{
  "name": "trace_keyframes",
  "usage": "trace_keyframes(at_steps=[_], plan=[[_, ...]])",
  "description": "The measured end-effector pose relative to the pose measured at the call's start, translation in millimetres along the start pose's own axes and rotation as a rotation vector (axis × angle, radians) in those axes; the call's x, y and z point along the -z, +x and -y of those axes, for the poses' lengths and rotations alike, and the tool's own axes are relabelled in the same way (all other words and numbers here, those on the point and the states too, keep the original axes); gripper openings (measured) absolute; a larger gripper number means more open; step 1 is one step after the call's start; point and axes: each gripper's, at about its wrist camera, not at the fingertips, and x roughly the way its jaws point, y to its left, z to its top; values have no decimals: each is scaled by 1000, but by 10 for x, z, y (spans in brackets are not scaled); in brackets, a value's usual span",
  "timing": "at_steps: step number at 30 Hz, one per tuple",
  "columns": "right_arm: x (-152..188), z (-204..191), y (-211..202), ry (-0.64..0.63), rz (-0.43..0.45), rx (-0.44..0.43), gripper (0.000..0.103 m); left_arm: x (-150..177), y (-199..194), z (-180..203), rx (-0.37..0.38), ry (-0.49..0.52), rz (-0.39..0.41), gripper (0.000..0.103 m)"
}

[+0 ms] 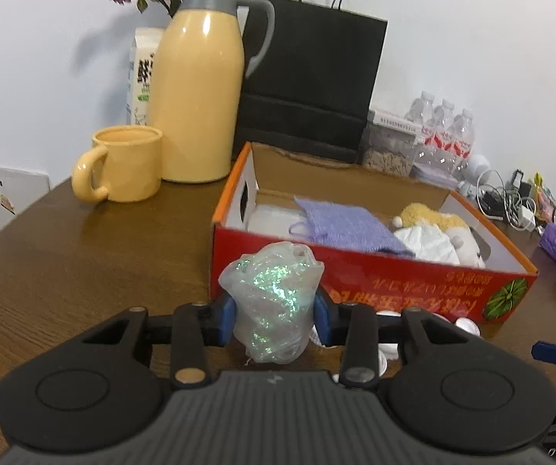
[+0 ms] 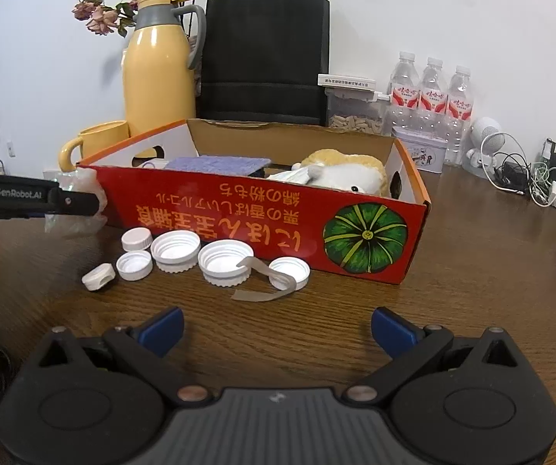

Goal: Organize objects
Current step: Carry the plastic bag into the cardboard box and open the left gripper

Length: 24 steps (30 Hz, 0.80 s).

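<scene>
Item: crumpled clear plastic bag w/ green iridescent glitter [image 1: 274, 302], pinched upright between blue pads of left gripper [image 1: 274, 319], just in front of near wall of red cardboard box [image 1: 394, 286]; box opening lies ahead and above. Right gripper [image 2: 276, 329] spread wide, empty, near white bottle caps [image 2: 177, 250]. Bag underside hidden; box floor partly unseen.

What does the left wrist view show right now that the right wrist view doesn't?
Left wrist only: the left gripper head-on, both pads pressing the glittery plastic bag, and the milk carton. Right wrist only: the open right gripper, the white bottle caps and paper strip clearly. Both: red box, purple cloth, plush toy, yellow thermos, mug.
</scene>
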Motion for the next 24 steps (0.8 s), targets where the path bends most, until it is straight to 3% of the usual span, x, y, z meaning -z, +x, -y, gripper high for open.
trace_keyframes(at_steps=[8,17,24], plan=[[-15,-11,12,-15,-9,-3,103,-279,-138,107,10,32,78,39],[-301,115,-46,-38,40,3,103,-616,-220,168,6,53,109,40],[-382,177,59,-54,18,-1,101,-799,-343,185,-6,91,126,40]])
